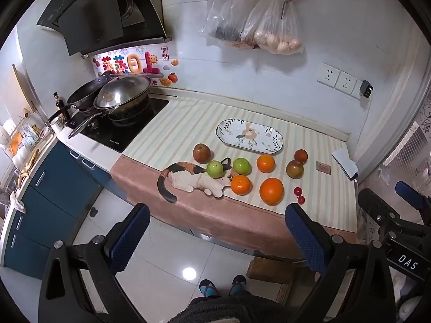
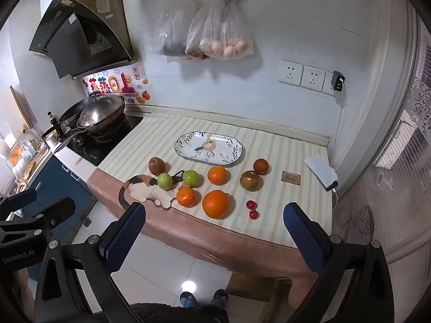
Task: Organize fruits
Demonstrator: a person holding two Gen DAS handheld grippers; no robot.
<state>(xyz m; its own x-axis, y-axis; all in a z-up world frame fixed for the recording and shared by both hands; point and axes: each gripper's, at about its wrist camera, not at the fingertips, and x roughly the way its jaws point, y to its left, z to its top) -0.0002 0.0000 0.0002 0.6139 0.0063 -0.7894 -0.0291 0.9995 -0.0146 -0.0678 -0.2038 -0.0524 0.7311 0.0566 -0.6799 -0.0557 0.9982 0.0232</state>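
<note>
Near the counter's front edge, the scattered round oranges, green and brown fruits lie short of the empty oval floral plate, so your wide-open left gripper and right gripper could nudge one rolling off.

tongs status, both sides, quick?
Left tongs: open, empty, short of the counter.
Right tongs: open, empty, short of the counter.

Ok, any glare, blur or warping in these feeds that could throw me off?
Left wrist: sharp, but fisheye bends the counter edge; a lamp glare spot sits on the floor only. Right wrist: same curvature; fruit such as the big orange is evenly lit, with soft shadows.
</note>
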